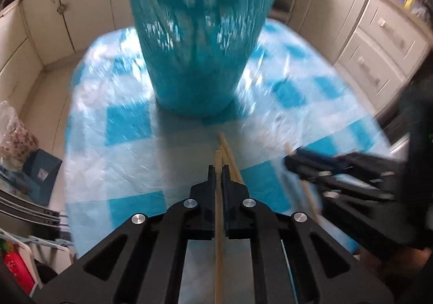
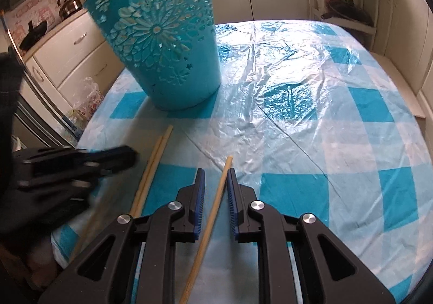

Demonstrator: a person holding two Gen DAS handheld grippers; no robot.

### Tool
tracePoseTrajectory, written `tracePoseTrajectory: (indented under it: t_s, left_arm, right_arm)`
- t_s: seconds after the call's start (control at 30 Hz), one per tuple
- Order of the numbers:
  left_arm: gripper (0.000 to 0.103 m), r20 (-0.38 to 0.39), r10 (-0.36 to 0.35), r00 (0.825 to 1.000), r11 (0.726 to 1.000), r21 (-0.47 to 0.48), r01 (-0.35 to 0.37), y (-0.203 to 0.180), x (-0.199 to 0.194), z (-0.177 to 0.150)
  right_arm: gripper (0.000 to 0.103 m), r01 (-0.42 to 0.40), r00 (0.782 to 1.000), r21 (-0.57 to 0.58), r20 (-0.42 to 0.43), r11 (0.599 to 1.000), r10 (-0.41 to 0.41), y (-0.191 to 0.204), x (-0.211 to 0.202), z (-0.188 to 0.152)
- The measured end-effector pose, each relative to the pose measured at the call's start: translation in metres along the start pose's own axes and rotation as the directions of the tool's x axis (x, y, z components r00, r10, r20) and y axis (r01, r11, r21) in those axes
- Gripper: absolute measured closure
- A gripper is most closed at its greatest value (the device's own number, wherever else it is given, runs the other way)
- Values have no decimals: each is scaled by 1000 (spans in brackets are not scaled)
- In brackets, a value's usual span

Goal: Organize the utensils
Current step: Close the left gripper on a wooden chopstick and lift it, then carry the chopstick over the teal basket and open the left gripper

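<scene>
Item: my left gripper (image 1: 218,172) clamped on one chopstick (image 1: 218,212). Right gripper (image 2: 215,178) ajar around another chopstick (image 2: 213,209). Teal bucket (image 2: 162,41) at 11 o'clock.

A turquoise bucket (image 2: 162,41) with cut-out flower patterns stands on a blue-and-white checked tablecloth (image 2: 324,128).

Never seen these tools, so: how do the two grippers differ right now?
The left gripper has jaws pinched tight on a straight chopstick; the right gripper has jaws apart, a slanted chopstick crossing the gap. Both are black, facing the blue basket.
</scene>
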State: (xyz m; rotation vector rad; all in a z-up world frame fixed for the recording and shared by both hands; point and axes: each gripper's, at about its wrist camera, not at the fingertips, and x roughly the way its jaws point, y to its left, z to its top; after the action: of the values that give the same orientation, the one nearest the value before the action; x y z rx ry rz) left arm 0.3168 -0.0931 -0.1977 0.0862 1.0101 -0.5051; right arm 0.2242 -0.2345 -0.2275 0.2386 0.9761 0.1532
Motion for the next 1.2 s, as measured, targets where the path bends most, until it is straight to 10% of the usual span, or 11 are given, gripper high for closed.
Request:
tracePoseTrajectory:
  t_s: [0.23, 0.5, 0.63, 0.83, 1.2]
  left_arm:
    - [99, 259, -127, 957, 991, 0, 132, 0, -107, 68]
    - [99, 608, -57, 792, 994, -41, 103, -7, -150, 161]
    - [98, 660, 65, 748, 991, -131, 29, -1, -125, 185]
    - [98, 674, 166, 720, 967, -255, 16, 18, -89, 201]
    - [98, 609, 204, 766, 965, -256, -53, 26, -54, 187]
  right_arm:
    - [84, -44, 999, 34, 5, 998, 43, -6, -1, -1]
    - [76, -48, 999, 9, 24, 999, 48, -2, -3, -5]
    - [70, -36, 999, -23, 31, 999, 37, 5, -3, -6]
    - [63, -14, 999, -68, 35, 998, 16, 12, 0, -5]
    - [62, -33, 999, -63, 28, 997, 35, 11, 1, -2]
